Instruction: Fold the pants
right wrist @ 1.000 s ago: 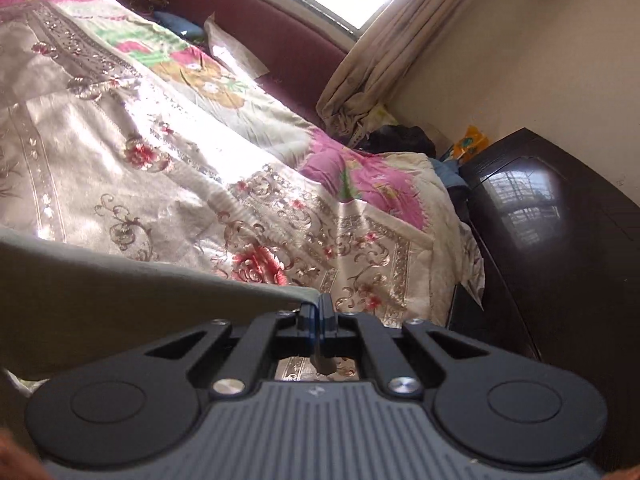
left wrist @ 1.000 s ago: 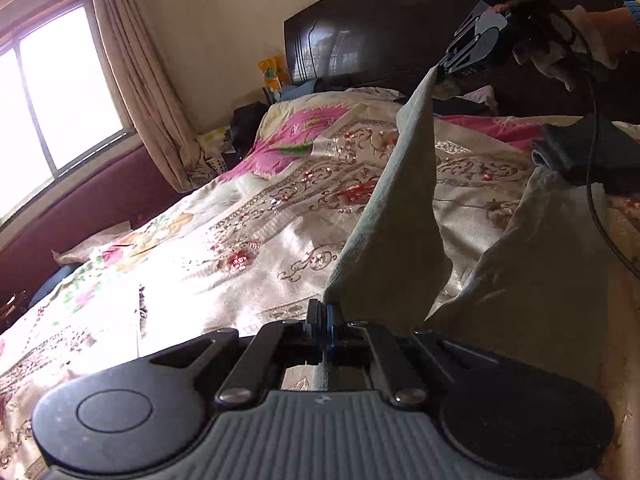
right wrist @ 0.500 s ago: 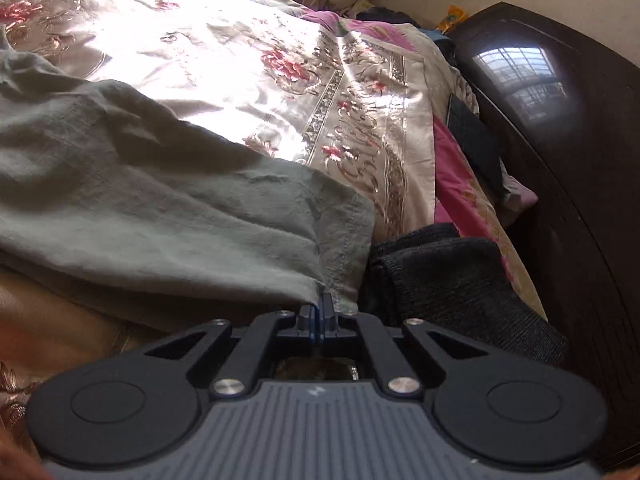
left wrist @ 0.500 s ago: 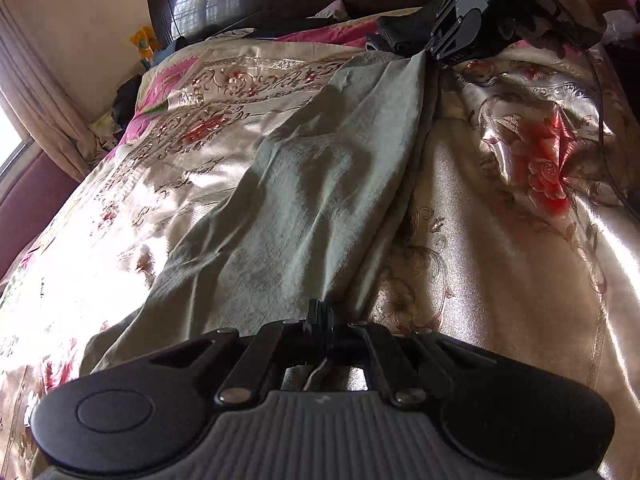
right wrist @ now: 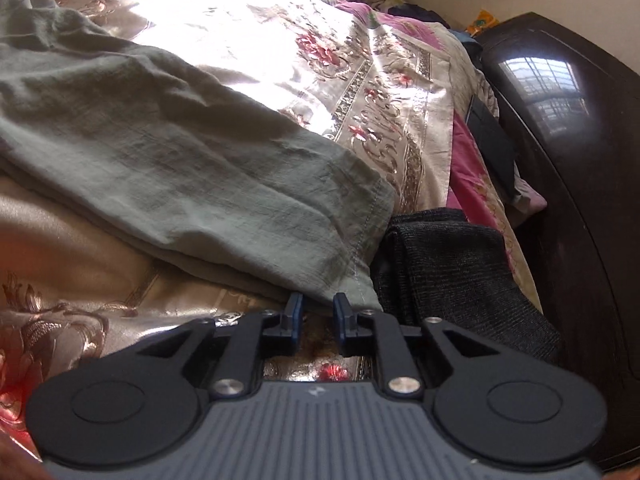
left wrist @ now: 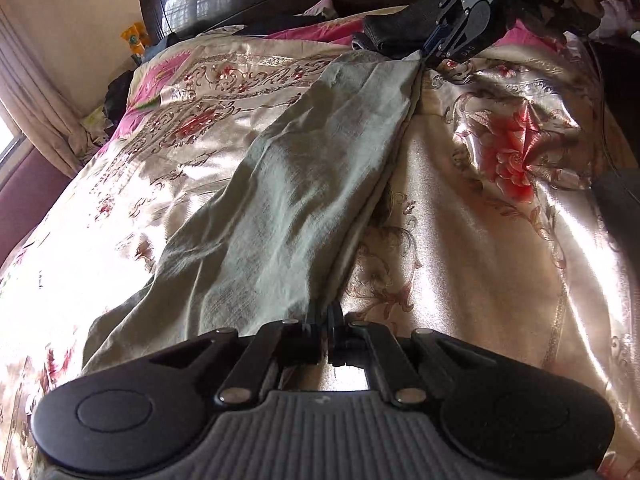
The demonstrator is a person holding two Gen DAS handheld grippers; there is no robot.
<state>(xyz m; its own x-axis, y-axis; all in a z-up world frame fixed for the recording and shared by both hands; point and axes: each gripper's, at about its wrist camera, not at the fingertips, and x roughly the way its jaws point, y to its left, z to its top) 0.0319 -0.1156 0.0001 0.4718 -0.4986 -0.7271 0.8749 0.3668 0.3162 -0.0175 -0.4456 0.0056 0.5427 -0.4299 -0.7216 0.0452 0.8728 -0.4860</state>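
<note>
Pants [left wrist: 304,184] (crinkled grey-green weave) on satin bedspread [left wrist: 480,240]

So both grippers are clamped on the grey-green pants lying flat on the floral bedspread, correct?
Not quite. The right gripper is open, its fingers parted just short of the grey-green pants hem, as the right wrist view shows. The left gripper is shut on the pants, which do lie flat on the floral bedspread.

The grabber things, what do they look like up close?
The left gripper and the right gripper are both black, with a grey ribbed body, two round black discs, silver screws and thin linkage arms. The right one's fingertips are blue.
</note>
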